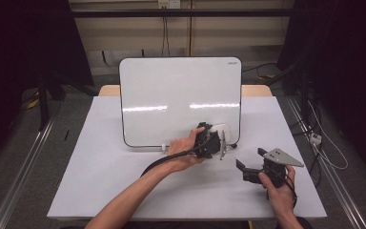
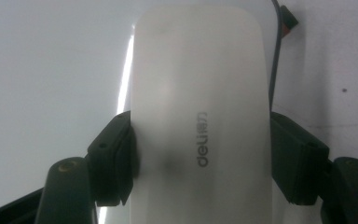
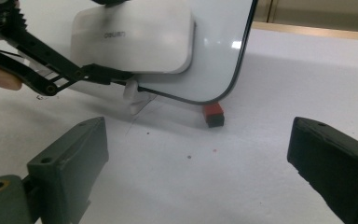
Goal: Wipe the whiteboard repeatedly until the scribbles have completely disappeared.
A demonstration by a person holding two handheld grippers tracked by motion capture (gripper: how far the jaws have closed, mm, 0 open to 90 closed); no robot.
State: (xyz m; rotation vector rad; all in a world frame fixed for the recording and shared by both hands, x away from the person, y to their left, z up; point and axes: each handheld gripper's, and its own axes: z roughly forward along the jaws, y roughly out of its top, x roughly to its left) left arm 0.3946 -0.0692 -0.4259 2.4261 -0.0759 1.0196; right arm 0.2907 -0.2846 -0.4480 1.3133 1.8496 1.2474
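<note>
Large glossy white rectangular whiteboard (image 1: 181,100) is standing upright on the white table (image 1: 100,176), serving as landmark. Oblong white plastic board eraser (image 2: 200,116) is sitting against the whiteboard's lower right corner, its long axis running away along the left gripper (image 1: 213,141), whose jaws are clamping its two long sides. Right gripper (image 1: 248,168) is resting well right of the whiteboard, jaws spread wide, holding nothing. Small red-and-black block (image 3: 213,115) is lying under that corner. Judgement: left hand is nearer; wiping is its job.
</note>
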